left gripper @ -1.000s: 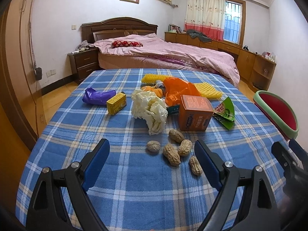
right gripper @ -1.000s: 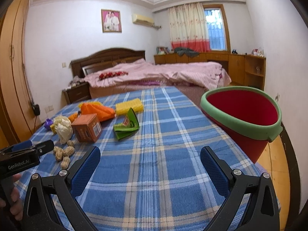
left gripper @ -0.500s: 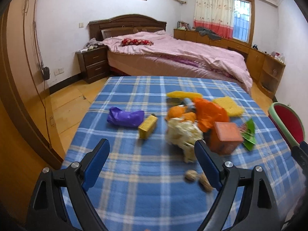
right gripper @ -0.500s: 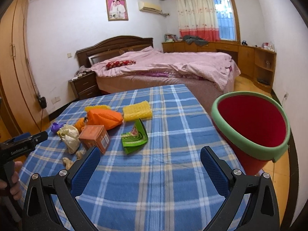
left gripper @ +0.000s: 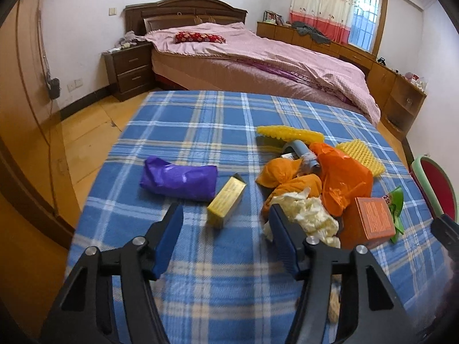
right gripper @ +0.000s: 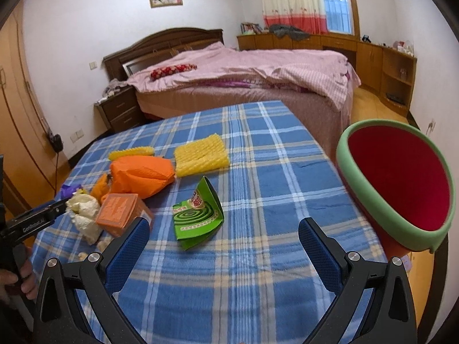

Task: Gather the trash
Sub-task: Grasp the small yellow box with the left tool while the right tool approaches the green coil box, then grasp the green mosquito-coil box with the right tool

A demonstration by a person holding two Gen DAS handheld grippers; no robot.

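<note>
Reaching left claw [left gripper: 225,225], open wide, toward small yellow box [left gripper: 226,203]: light, stiff; pinching long sides. Right claw [right gripper: 223,242] hanging open too.

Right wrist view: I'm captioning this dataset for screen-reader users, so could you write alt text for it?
The open right gripper hovers empty above a blue plaid tablecloth, aimed toward a green mosquito-coil packet. A red bin with a green rim stands at the table's right edge; an orange box, orange bag and yellow foam sheet lie left, a bed behind.
</note>
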